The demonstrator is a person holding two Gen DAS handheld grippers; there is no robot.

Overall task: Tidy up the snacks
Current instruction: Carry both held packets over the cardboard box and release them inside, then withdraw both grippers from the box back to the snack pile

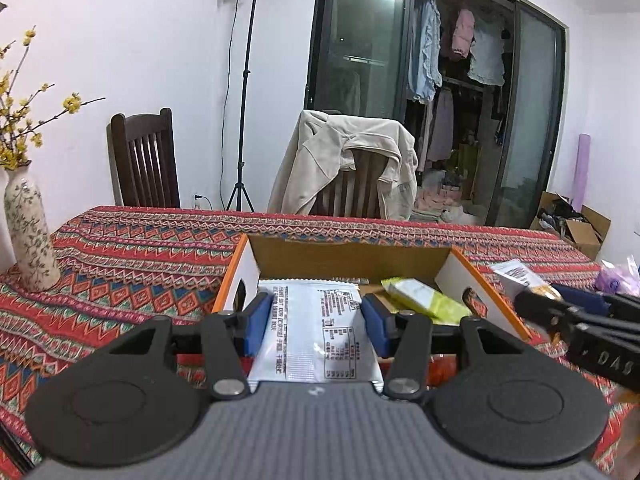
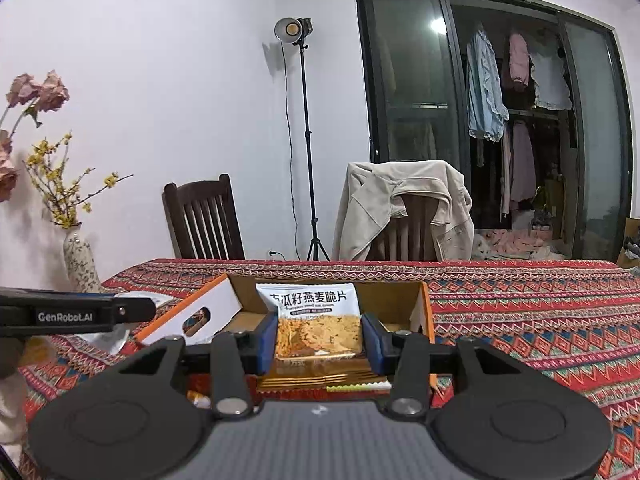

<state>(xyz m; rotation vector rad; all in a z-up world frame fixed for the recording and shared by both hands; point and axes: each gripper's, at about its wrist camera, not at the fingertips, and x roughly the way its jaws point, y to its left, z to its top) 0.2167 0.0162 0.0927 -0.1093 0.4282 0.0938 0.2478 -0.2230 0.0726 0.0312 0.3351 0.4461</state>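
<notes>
An open cardboard box [image 1: 352,256] with white, orange-edged side flaps stands on the patterned tablecloth; it also shows in the right wrist view [image 2: 400,292]. A yellow-green snack pack [image 1: 428,300] lies inside it. My left gripper [image 1: 316,316] is shut on a white snack packet [image 1: 316,332], printed back up, held over the box's near edge. My right gripper [image 2: 320,340] is shut on an orange oat-crisp packet [image 2: 316,320] with a white top, held upright just in front of the box. The right gripper's body shows at the right of the left wrist view [image 1: 576,320].
A patterned vase [image 1: 28,232] with yellow blossoms stands at the table's left. Two wooden chairs [image 1: 144,160] are behind the table, one draped with a beige jacket [image 1: 344,164]. Loose packets [image 1: 516,276] lie right of the box. A light stand [image 1: 244,92] stands by the wall.
</notes>
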